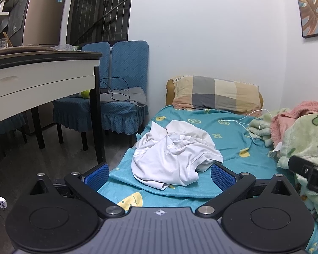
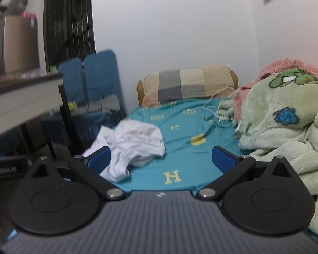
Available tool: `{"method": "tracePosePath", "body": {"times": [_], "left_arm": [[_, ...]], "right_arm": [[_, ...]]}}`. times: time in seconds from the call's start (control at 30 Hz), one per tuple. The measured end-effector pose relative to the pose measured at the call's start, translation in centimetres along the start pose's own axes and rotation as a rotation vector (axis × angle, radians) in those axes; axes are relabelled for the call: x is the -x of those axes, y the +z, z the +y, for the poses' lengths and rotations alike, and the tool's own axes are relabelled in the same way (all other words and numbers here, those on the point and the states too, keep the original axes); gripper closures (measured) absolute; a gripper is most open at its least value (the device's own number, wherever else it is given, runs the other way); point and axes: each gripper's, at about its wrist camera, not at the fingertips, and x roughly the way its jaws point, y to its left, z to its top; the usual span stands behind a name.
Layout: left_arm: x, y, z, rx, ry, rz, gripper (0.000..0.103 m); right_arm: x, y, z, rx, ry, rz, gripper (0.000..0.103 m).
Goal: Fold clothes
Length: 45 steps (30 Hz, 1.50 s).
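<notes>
A crumpled white garment (image 1: pixel 176 154) lies in a heap on the teal bed sheet (image 1: pixel 229 139), near the bed's left edge. My left gripper (image 1: pixel 159 175) is open and empty, its blue pads on either side of the heap's near end, just short of it. In the right wrist view the garment (image 2: pixel 133 144) lies ahead to the left. My right gripper (image 2: pixel 162 160) is open and empty over bare sheet (image 2: pixel 184 127), its left pad close to the garment's near edge. The right gripper's body (image 1: pixel 309 173) shows at the right edge of the left wrist view.
A checked pillow (image 1: pixel 216 93) lies at the head of the bed against the wall. A green and pink blanket pile (image 2: pixel 286 122) fills the bed's right side, with a white cable (image 1: pixel 252 116) beside it. Blue chairs (image 1: pixel 120 89) and a white table (image 1: pixel 40 78) stand left of the bed.
</notes>
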Motion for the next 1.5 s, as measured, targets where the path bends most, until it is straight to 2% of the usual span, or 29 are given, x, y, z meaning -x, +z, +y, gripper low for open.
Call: {"method": "tracePosePath", "body": {"times": [0.13,0.3,0.57,0.97,1.1,1.17,1.2,1.27,1.33,1.43,1.5], "left_arm": [[-0.2,-0.2,0.0,-0.010,-0.003,0.002,0.000],[-0.4,-0.5,-0.4,-0.031,-0.014,0.001,0.000],[-0.8,-1.0,-0.6,-0.031,-0.045,0.014,0.000],[-2.3,-1.8,-1.1,-0.024,-0.042,0.064,0.000],[-4.2,-2.1,-2.5,-0.078,-0.052,0.095,0.001],[-5.9,-2.0,-3.5,-0.126,-0.064,0.116,0.002],[-6.8,-1.9,-4.0,-0.147,-0.069,0.126,0.002],[-8.8,-1.7,-4.9,-0.182,-0.074,0.143,0.003],[-11.0,-1.6,-5.7,-0.207,-0.080,0.161,0.004],[-14.6,-1.9,-6.6,-0.225,-0.088,0.189,0.007],[-17.0,-2.1,-7.2,-0.237,-0.094,0.208,0.008]], "right_arm": [[0.1,0.2,0.0,0.006,0.017,-0.009,0.000],[-0.3,0.6,-0.4,-0.021,0.007,0.069,0.000],[0.6,0.5,-0.6,0.001,0.012,0.000,0.000],[0.7,0.9,-1.1,-0.013,0.021,0.037,0.000],[0.6,0.9,-1.6,-0.046,0.011,0.054,0.009],[0.5,0.8,-2.1,-0.074,-0.003,0.066,0.021],[0.4,0.8,-2.4,-0.088,-0.010,0.073,0.031],[0.3,0.7,-2.9,-0.116,-0.025,0.083,0.036],[0.1,0.7,-3.4,-0.134,-0.037,0.085,0.051],[-0.3,0.6,-4.0,-0.157,-0.057,0.088,0.066],[-0.9,0.5,-4.5,-0.170,-0.078,0.095,0.071]]}}
